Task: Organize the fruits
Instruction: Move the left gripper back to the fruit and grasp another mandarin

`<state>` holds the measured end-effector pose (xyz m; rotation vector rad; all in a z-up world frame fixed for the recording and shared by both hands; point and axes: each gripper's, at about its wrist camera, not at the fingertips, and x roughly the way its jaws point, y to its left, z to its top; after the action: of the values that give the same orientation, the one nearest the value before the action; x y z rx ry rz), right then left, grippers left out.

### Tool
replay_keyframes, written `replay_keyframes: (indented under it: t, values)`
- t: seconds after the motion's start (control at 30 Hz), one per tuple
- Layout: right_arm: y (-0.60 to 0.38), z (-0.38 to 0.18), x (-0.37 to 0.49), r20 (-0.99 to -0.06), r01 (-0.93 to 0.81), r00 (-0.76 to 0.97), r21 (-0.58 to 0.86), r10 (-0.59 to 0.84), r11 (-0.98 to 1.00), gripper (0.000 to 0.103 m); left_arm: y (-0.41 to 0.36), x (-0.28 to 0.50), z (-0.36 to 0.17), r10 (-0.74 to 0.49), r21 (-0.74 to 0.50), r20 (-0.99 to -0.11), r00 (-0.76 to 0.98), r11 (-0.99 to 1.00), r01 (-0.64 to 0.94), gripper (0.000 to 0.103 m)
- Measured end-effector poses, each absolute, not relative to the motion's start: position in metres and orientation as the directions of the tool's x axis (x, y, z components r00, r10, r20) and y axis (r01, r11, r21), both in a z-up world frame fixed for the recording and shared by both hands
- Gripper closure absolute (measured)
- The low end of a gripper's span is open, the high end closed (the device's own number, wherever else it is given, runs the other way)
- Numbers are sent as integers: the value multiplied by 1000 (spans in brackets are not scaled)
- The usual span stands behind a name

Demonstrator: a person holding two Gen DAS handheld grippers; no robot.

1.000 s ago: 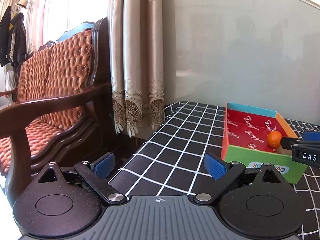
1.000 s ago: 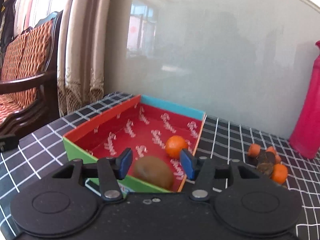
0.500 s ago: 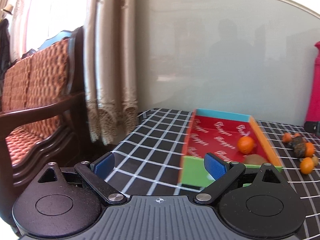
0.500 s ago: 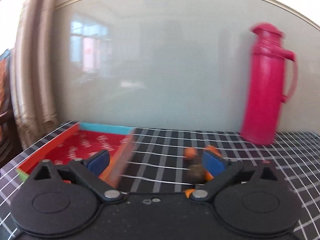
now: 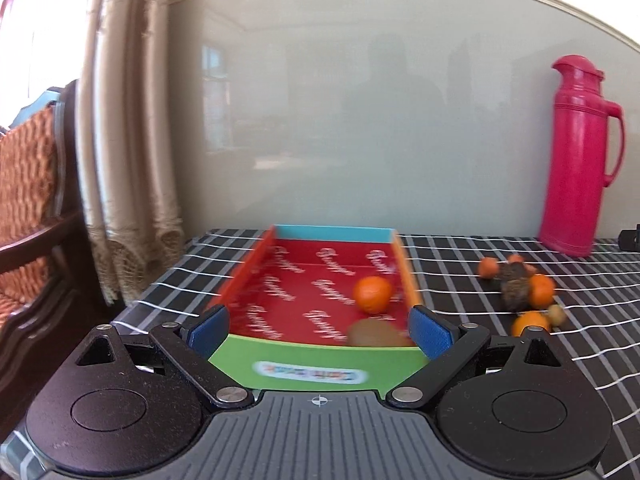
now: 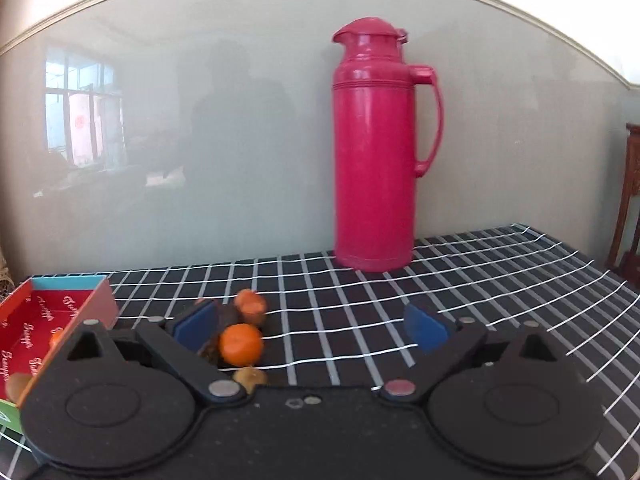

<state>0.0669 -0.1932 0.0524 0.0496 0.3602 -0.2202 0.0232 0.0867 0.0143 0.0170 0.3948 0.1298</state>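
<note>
Partly done: tangerine and kiwi in the box near the tabletop's left edge, loose fruit pile mid-table remaining, left gripper and right gripper both wide, empty.

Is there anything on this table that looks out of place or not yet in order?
Yes. A loose cluster of fruit lies on the tablecloth right of the box, near the red thermos. Only an orange and a brown fruit are inside. Nothing looks spilled or damaged.

Glossy plastic flask, checked cloth tablecloth
</note>
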Motion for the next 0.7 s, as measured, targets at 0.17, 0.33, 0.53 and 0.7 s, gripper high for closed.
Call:
replay_keyframes:
  t: [0.17,0.33,0.53,0.7]
  values:
    - [-207,53,56,-342,225,915,-13,-215,974,3,64,29,13,82,26,-389,918,997,-79,8]
    - [-223,49,51,-338,252,907,-45,-252,967,3,42,31,10,36,21,-371,928,999,-31,8]
    - [-246,45,44,-328,304,894,-56,-305,951,3,17,34,9,9,34,-361,933,999,3,8]
    - [-265,37,42,-328,353,874,-80,-360,932,3,0,40,3,-37,30,-380,924,998,52,8]
